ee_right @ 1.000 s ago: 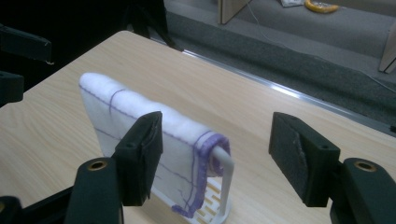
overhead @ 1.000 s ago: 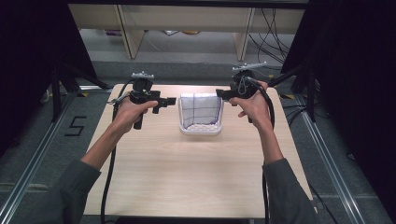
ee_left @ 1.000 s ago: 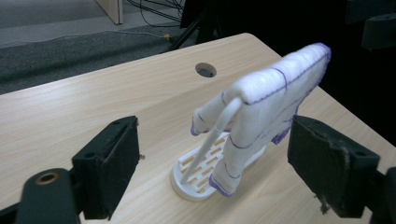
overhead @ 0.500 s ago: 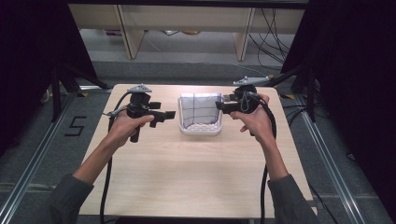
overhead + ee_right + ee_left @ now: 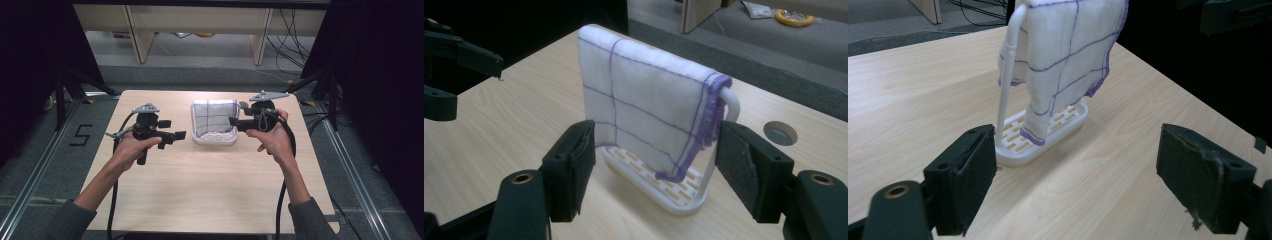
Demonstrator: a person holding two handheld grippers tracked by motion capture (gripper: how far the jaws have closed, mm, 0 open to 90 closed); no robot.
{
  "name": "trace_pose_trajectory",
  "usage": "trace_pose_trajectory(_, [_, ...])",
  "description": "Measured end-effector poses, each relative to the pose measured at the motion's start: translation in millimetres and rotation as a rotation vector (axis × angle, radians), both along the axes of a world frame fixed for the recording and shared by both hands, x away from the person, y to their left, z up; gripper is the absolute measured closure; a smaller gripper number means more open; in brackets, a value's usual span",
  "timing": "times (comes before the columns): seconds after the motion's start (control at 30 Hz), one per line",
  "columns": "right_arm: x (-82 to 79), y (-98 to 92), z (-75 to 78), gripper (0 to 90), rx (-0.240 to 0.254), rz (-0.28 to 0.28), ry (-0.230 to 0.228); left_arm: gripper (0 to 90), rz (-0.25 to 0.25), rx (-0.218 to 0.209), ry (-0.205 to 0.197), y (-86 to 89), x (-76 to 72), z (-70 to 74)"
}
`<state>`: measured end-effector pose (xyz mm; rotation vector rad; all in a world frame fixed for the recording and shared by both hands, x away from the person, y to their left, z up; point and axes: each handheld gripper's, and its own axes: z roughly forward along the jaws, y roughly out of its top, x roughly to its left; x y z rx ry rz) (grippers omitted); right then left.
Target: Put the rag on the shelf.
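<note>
The light wooden table [image 5: 210, 185] stands on grey carpet floor [image 5: 45, 170]. At 12 o'clock there is a pale wooden shelf unit [image 5: 200, 20] with loose black cables [image 5: 290, 40] under it. Black curtains [image 5: 30, 55] hang at 9 and 3 o'clock.

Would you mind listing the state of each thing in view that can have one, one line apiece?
Cloth: draped over the rack's top bar, hanging down both sides, not gripped.
Rack: upright on the table, slotted base flat, bar carrying the cloth.
Left gripper: jaws wide open, empty, aimed at the rack from one side.
Right gripper: jaws wide open, empty, facing the cloth's hanging edge.
Table: bearing the rack near its far middle.
</note>
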<state>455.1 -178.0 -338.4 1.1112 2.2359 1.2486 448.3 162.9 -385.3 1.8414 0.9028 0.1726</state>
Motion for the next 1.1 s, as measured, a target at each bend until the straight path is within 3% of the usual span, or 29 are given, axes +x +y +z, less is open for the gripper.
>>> trace_pose_trajectory(0.33, [-16.0, -3.6, -16.8, 31.7, 0.017, 0.0, -0.007, 16.1, -0.027, 0.009, -0.011, 0.0, -19.7, -10.8])
trace_pose_trajectory(0.5, [-24.2, -6.3, -27.4, 31.5, 0.032, -0.003, 0.017, 16.1, -0.046, 0.032, -0.011, 0.3, -28.1, -17.8])
trace_pose_trajectory(0.53, [-23.5, -7.2, -29.3, 31.3, 0.017, 0.005, -0.009, 16.2, -0.047, 0.032, -0.014, 0.1, -29.4, -18.8])
trace_pose_trajectory(0.57, [-25.7, -6.8, -30.0, 31.2, 0.027, -0.002, 0.016, 16.2, -0.039, 0.038, -0.02, -0.3, -30.8, -19.2])
trace_pose_trajectory(0.63, [-26.6, -8.0, -32.5, 31.1, 0.014, 0.01, 0.002, 16.2, -0.05, 0.048, -0.019, -0.1, -34.6, -21.2])
trace_pose_trajectory(0.73, [-30.4, -6.9, -35.2, 31.0, 0.04, 0.004, 0.021, 16.2, -0.063, 0.057, -0.018, 0.1, -39.1, -23.5])
trace_pose_trajectory(0.8, [-31.8, -7.8, -37.0, 30.9, 0.025, 0.01, 0.005, 16.1, -0.07, 0.059, -0.018, 0.0, -44.2, -26.2])
trace_pose_trajectory(0.93, [-39.5, -4.2, -44.1, 30.5, 0.025, 0.011, 0.023, 16.1, -0.085, 0.072, -0.02, 0.3, -52.3, -32.2])
trace_pose_trajectory(0.97, [-39.0, -4.9, -46.0, 30.5, 0.009, 0.031, -0.001, 16.1, -0.088, 0.069, -0.025, 0.4, -54.1, -34.2])
trace_pose_trajectory(1.0, [-41.8, -3.3, -47.4, 30.5, 0.015, 0.022, 0.02, 16.2, -0.09, 0.073, -0.022, 0.8, -56.0, -35.4])
trace_pose_trajectory(1.1, [-45.2, -1.0, -52.2, 30.5, 0.008, 0.036, 0.017, 16.1, -0.091, 0.076, -0.018, 2.3, -61.0, -38.6])
